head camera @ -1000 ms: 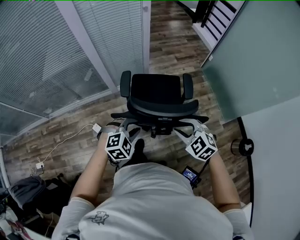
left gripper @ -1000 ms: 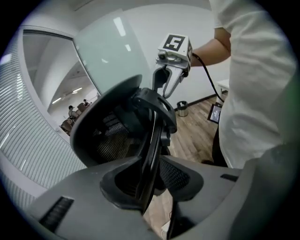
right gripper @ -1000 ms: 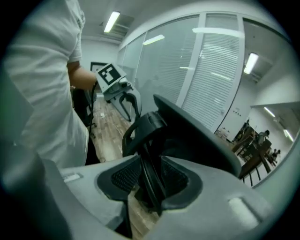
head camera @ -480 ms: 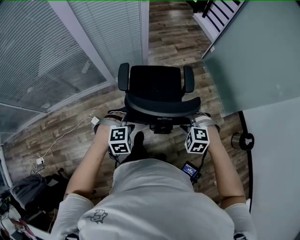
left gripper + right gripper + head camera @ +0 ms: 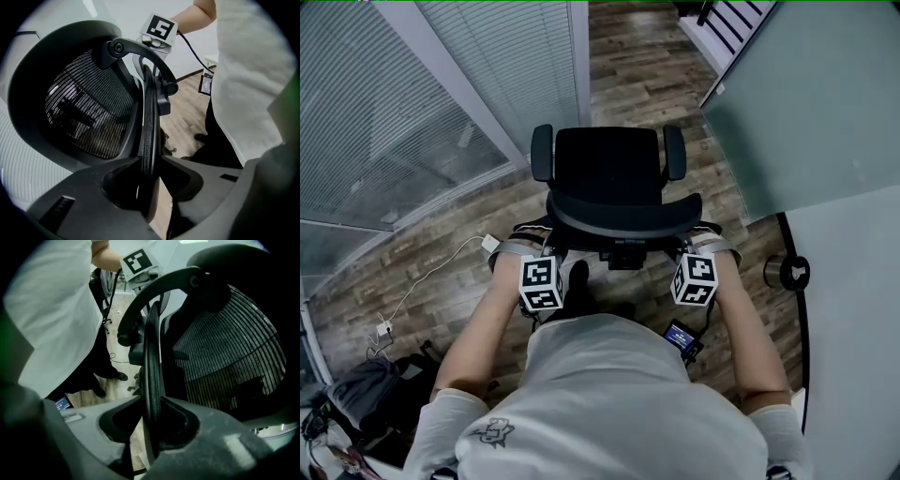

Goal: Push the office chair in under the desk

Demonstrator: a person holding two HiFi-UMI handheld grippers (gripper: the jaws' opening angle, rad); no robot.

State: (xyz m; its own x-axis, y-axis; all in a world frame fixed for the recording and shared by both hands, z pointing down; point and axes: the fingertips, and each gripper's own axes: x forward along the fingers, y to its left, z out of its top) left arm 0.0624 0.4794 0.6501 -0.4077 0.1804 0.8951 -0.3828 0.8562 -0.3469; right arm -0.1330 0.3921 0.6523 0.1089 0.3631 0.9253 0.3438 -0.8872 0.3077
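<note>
The black office chair [image 5: 609,173] stands on the wood floor in front of me, its seat facing away. Both grippers come down on the top rim of its mesh backrest [image 5: 623,223]. My left gripper [image 5: 547,251] is at the rim's left end, my right gripper [image 5: 690,246] at its right end. In the left gripper view the thin black rim [image 5: 149,126] runs straight between the jaws of the left gripper [image 5: 151,165], which have just been closing and now press on it. The right gripper [image 5: 152,414] has likewise just closed on the rim [image 5: 151,357].
A grey-green panel [image 5: 806,103] and a white surface [image 5: 853,319] fill the right side. A glass wall with blinds [image 5: 394,112] runs along the left. A white cable with an adapter [image 5: 490,244] lies on the floor, and a dark bag [image 5: 356,394] sits bottom left.
Both grippers have sunk onto the backrest's top rim and rolled, the marker cubes turning. The rim now sits clamped in both. The chair has shifted slightly away from me.
</note>
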